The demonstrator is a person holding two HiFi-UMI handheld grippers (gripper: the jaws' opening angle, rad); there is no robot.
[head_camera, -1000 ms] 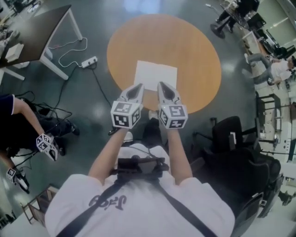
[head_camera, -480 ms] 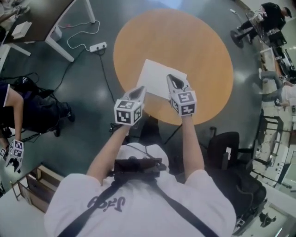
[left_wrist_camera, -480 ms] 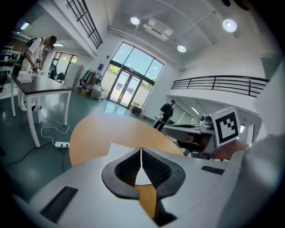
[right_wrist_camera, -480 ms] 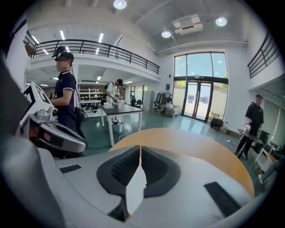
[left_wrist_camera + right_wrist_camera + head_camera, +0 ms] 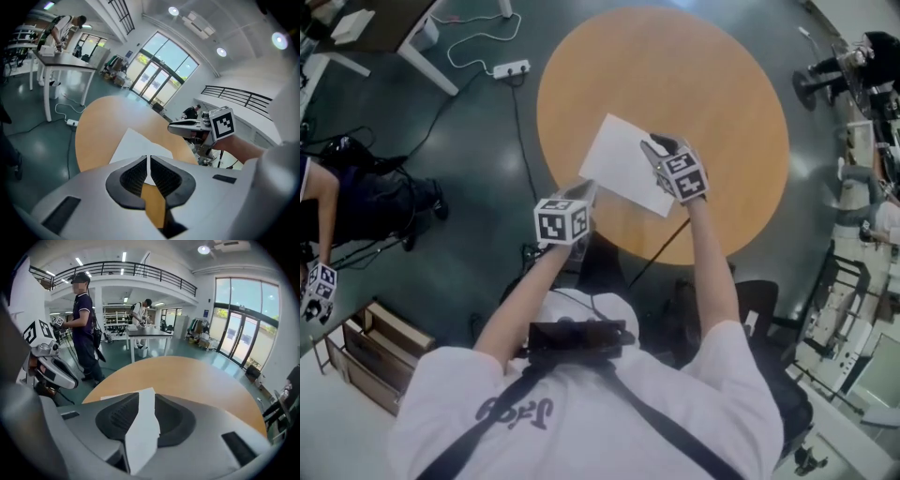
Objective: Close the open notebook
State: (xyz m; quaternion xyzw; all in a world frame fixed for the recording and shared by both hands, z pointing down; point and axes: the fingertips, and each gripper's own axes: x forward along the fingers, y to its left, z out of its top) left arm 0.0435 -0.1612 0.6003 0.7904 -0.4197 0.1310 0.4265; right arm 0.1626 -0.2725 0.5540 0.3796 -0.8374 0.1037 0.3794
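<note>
- Plainly, the notebook (image 5: 622,161) lay open and flat on the round wooden surface (image 5: 703,84). Its blank white pages faced up, and it sat askew on the half of the surface nearer the person.
- The left claw (image 5: 585,190) hung just beside the notebook's near-left corner, about over the surface's rim. Its jaws were closed to a hairline slit, with nothing between them. The left gripper view showed the white page ahead of its tips.
- The right claw (image 5: 655,145) was over the right-hand part of the notebook, pointing down at the page. Its jaws had just been opening and stood apart, with nothing pinched between the pads. In the right gripper view the white paper showed through the gap. Whether the tips touched the page could not be told.
- A white power strip (image 5: 508,68) lay on the dark floor (image 5: 412,141), well apart from the notebook, past its far-left side.
- A standing person in a dark shirt (image 5: 84,310) appeared in the right gripper view, well beyond the notebook and to its left.
</note>
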